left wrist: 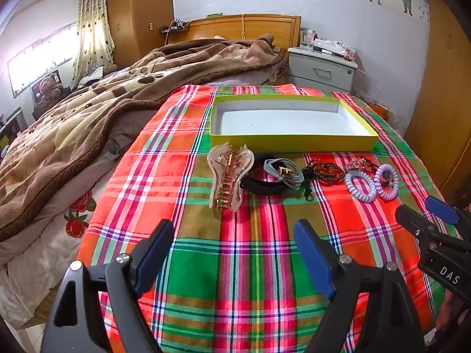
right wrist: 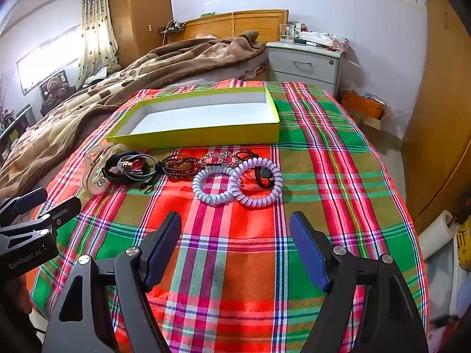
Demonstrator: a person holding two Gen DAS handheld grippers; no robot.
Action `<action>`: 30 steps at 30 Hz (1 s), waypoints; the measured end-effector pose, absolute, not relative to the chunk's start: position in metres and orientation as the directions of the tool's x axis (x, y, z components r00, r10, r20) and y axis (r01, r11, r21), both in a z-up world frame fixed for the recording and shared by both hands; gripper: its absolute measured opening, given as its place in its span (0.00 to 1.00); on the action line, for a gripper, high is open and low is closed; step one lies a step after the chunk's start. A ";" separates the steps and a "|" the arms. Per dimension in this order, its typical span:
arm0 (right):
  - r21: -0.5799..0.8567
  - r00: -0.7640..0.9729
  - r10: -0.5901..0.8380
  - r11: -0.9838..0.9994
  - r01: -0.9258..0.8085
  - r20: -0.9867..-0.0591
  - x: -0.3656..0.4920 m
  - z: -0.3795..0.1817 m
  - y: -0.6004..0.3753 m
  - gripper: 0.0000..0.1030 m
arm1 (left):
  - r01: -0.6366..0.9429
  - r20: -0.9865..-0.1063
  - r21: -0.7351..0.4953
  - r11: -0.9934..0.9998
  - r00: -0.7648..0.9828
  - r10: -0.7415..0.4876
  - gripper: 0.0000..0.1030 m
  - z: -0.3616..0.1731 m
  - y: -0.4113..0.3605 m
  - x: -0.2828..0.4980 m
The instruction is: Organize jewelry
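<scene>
Blanket (left wrist: 88, 111): plush brown fleece with cream patches, rumpled over the bed to the left of the cloth
Plaid cloth (left wrist: 253, 264): woven check in red, green and orange with thin purple and white lines; spread flat; it carries the box and all the jewelry
Left hand-held gripper (left wrist: 234, 253): released, its blue pads spread wide with nothing between them; it hangs above bare cloth, short of the hair claw
Hair claw clip (left wrist: 229, 176): translucent beige plastic with gold metal teeth, winged outline; leftmost in the row, just in front of the box's left corner
Black band (left wrist: 259, 185): dark looped strap, touching the claw clip; a grey cord loop (left wrist: 282, 172) with a small gold fitting lies on it
Box (left wrist: 294, 142): shallow rectangular cardboard tray, yellow-green outside, white inside; nothing in it; it sits just behind the row
Beaded piece (left wrist: 323, 172): dark red-brown beads, bunched, with a thin black cord beside it
Spiral hair ties (right wrist: 235, 184): two pale lilac coiled plastic rings, touching each other; a black tie with a round bead lies inside the right ring
Right hand-held gripper (right wrist: 235, 250): released, blue ribbed pads wide apart, empty; it hangs over the cloth near the spiral ties, not touching them
</scene>
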State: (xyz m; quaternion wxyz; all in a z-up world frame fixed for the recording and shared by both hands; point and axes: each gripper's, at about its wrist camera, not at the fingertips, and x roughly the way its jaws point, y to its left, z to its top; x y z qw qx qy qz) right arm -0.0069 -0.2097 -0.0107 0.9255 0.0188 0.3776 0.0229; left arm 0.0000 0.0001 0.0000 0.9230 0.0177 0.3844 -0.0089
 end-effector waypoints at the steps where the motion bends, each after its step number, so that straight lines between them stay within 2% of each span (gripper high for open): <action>1: 0.051 0.713 0.055 0.998 -0.027 -0.699 -0.006 -0.011 -0.209 0.74 | 0.030 -0.712 0.025 0.999 0.703 -0.003 0.83 0.000 0.000 0.000; 30: 0.044 0.715 0.058 0.998 -0.038 -0.697 -0.001 -0.007 -0.208 0.74 | 0.029 -0.731 -0.030 0.999 0.681 -0.042 0.82 -0.008 0.018 0.008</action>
